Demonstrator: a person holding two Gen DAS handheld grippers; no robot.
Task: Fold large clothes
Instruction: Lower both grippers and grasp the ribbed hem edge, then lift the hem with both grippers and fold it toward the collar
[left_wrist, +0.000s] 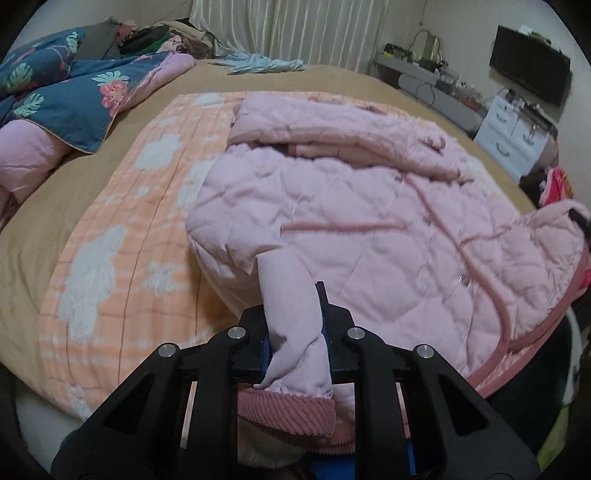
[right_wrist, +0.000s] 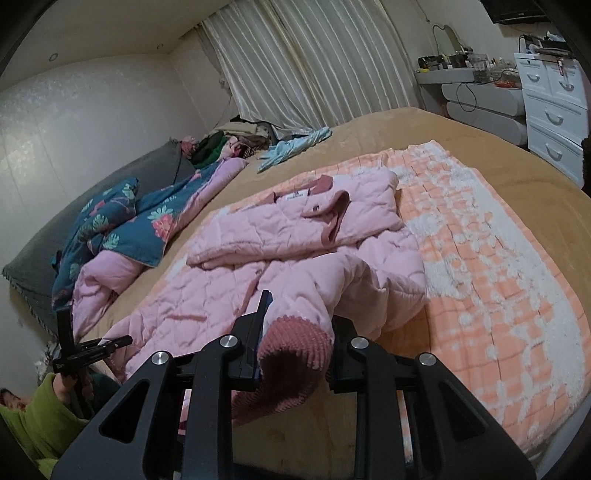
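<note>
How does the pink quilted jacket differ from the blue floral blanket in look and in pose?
The pink quilted jacket is plain pink with darker pink trim; the blue floral blanket is dark blue with flowers and leaves. The jacket lies spread on the orange and white blanket; the floral one is bunched up beside it on the tan bed cover. Each hand-held gripper holds a jacket cuff; nothing holds the floral blanket. Both show pale pink fabric.

Floral duvet (right_wrist: 122, 225) beside curtains (right_wrist: 306, 62) and dresser (right_wrist: 557, 107).
</note>
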